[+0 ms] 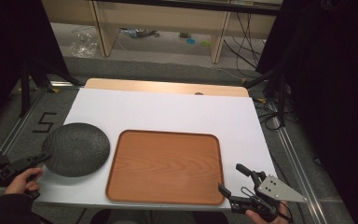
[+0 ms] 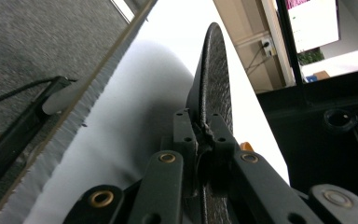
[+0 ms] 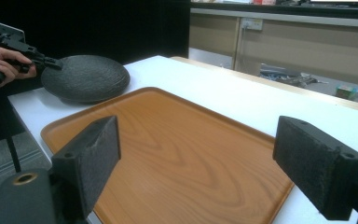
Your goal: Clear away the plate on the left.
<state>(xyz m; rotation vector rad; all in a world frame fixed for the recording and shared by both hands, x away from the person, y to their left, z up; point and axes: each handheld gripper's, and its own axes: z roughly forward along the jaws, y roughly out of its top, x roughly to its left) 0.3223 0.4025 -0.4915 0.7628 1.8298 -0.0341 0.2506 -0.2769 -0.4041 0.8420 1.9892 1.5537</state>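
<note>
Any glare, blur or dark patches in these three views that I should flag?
High view: the white table top is bright but readable, and the sides fall to near black. Left gripper view: the table surface blows out to white, the floor at left looks smeared, and the dark plate rim in the left hand-held gripper stays sharp. Right gripper view: the near pads are soft, the wooden tray clear.

My work surface is a white table top [image 1: 168, 109] with a pale wooden edge [image 1: 168, 87] along its far side. Beyond it, grey carpet floor [image 1: 168, 70] runs to a light wooden shelf frame [image 1: 158, 23]. Black curtains [image 1: 335, 93] hang left and right. Cables [image 1: 247, 42] trail at far right.
</note>
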